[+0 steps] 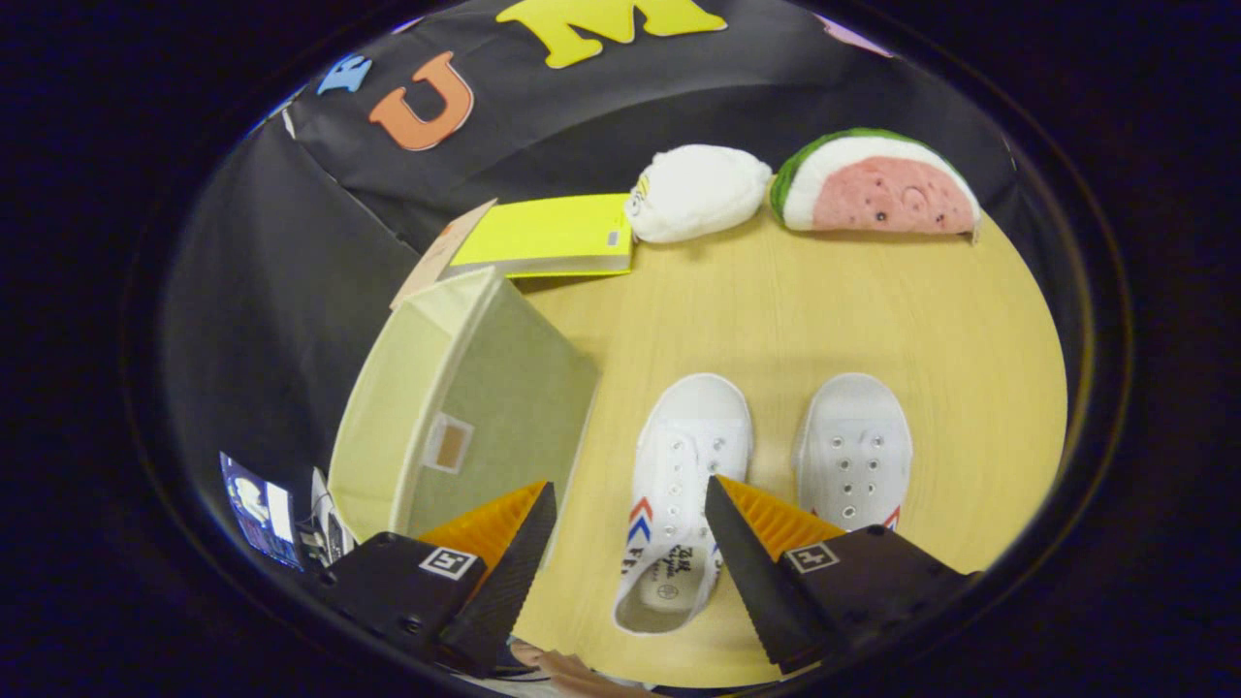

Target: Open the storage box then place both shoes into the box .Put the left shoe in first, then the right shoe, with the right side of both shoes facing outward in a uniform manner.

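Observation:
Two white canvas shoes stand side by side on the wooden table (834,310), toes pointing away from me. The left shoe (679,494) lies between my fingers, its heel opening nearest me; nothing presses on it. The right shoe (855,452) sits just beyond my right finger (766,543). My gripper (630,499) is open and hovers above the table. A pale cream fabric storage box (465,407) stands to the left of the shoes, beyond my left finger (504,543), with its lid closed and a small label window on it.
A yellow booklet (543,237) lies behind the box. A white plush toy (700,192) and a watermelon-slice plush (877,184) rest at the table's far edge against the black cloth wall. Part of a hand (572,669) shows below the fingers.

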The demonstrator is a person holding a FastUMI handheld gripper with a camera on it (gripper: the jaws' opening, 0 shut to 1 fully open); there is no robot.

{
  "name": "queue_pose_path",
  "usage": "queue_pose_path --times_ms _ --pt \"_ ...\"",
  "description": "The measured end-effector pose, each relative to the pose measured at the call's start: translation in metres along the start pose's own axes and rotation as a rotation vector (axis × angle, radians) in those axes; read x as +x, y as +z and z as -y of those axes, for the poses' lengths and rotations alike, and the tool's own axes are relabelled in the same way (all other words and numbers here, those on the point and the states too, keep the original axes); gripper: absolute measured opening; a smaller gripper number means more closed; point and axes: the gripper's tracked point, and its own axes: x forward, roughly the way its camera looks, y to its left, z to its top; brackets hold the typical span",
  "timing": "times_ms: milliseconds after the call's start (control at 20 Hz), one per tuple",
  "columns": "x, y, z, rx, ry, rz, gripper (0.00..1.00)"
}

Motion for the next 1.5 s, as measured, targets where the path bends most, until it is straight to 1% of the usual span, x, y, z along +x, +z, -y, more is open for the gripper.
queue_pose_path --times_ms 150,200,300,400,450,500,550,600,650,750,800,900,1000,1150,1300,1400,1500 --pt "0.01 -0.021 0.015 0.009 0.01 -0.074 0.99" --pt "0.013 -0.028 0.022 -0.002 -0.008 -0.094 0.99" --pt "0.017 -0.042 0.038 -0.056 -0.071 -0.144 0.97" --pt "0.021 -0.045 0.048 -0.116 -0.134 -0.142 0.97" --pt "0.022 -0.047 0.052 -0.137 -0.169 -0.152 0.94" --pt "0.024 -0.048 0.056 -0.157 -0.204 -0.164 0.86" --pt "0.029 -0.048 0.058 -0.177 -0.228 -0.171 0.84" --pt "0.034 -0.047 0.06 -0.189 -0.256 -0.175 0.78" --pt "0.036 -0.05 0.052 -0.193 -0.231 -0.19 0.72" --pt "0.04 -0.048 0.047 -0.218 -0.205 -0.2 0.44" --pt "0.04 -0.049 0.046 -0.196 -0.198 -0.205 0.3" --pt "0.038 -0.048 0.045 -0.153 -0.158 -0.195 0.2" --pt "0.037 -0.048 0.044 -0.069 -0.086 -0.178 0.11" --pt "0.031 -0.048 0.042 0.021 -0.001 -0.177 0.07" --pt "0.018 -0.042 0.039 0.068 0.042 -0.15 0.06" --pt "-0.002 -0.032 0.03 0.058 0.057 -0.102 0.07" --pt "-0.031 -0.025 0.006 0.078 0.089 -0.066 0.06"
